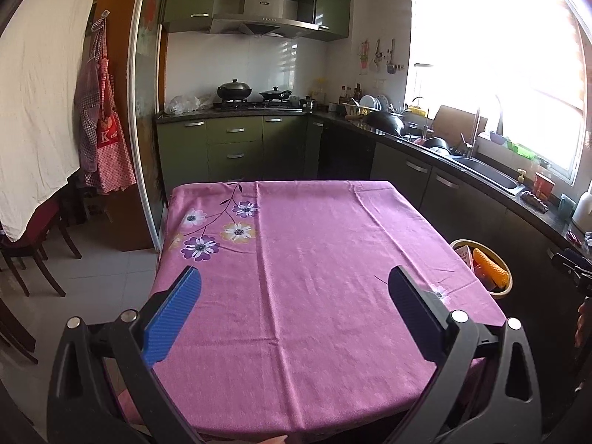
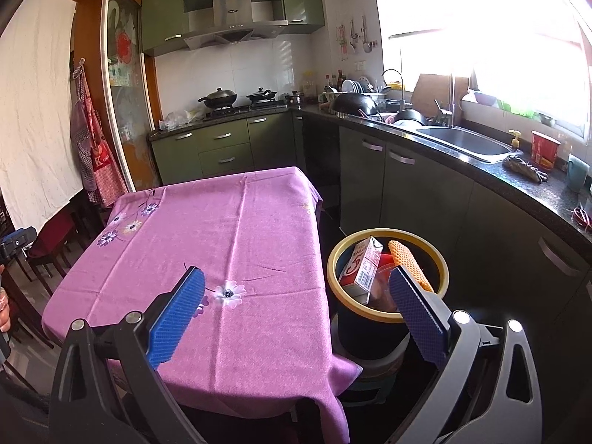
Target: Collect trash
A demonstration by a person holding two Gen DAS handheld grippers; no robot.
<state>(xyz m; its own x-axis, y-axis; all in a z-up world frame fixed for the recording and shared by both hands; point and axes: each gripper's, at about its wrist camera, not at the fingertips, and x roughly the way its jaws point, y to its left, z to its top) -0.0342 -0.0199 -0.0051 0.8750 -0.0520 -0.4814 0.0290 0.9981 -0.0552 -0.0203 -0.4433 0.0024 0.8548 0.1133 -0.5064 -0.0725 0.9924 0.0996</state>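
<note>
Hovering over the near edge of a table draped in a pink floral cloth (image 1: 314, 277), the left gripper (image 1: 294, 292) has its two blue-padded fingers spread wide with nothing between them; only bare cloth shows in the gap. Ahead and to the right of its right finger, past the table's edge, a dark bin with a yellow rim (image 1: 508, 277) stands on the floor, partly hidden by the cloth, with an orange mesh sleeve (image 1: 490, 264) and a carton corner showing inside. The right gripper (image 2: 296, 292) is likewise spread wide and holds nothing. Its left finger (image 2: 177, 314) sits over the cloth beside a printed white flower, and its right finger (image 2: 418, 318) overlaps the near rim of the bin (image 2: 333, 259) in that view. Inside the bin, just ahead of that right finger, a white and red milk carton (image 2: 362, 266) leans tilted against the left wall, the orange mesh sleeve (image 2: 409, 259) lies along the right side, and something red shows between them. Beyond both grippers, green kitchen cabinets (image 2: 222, 144) carry a stove with two dark pans (image 2: 218, 98), and to the right a counter holds a steel sink (image 2: 466, 140) under a bright window.
</note>
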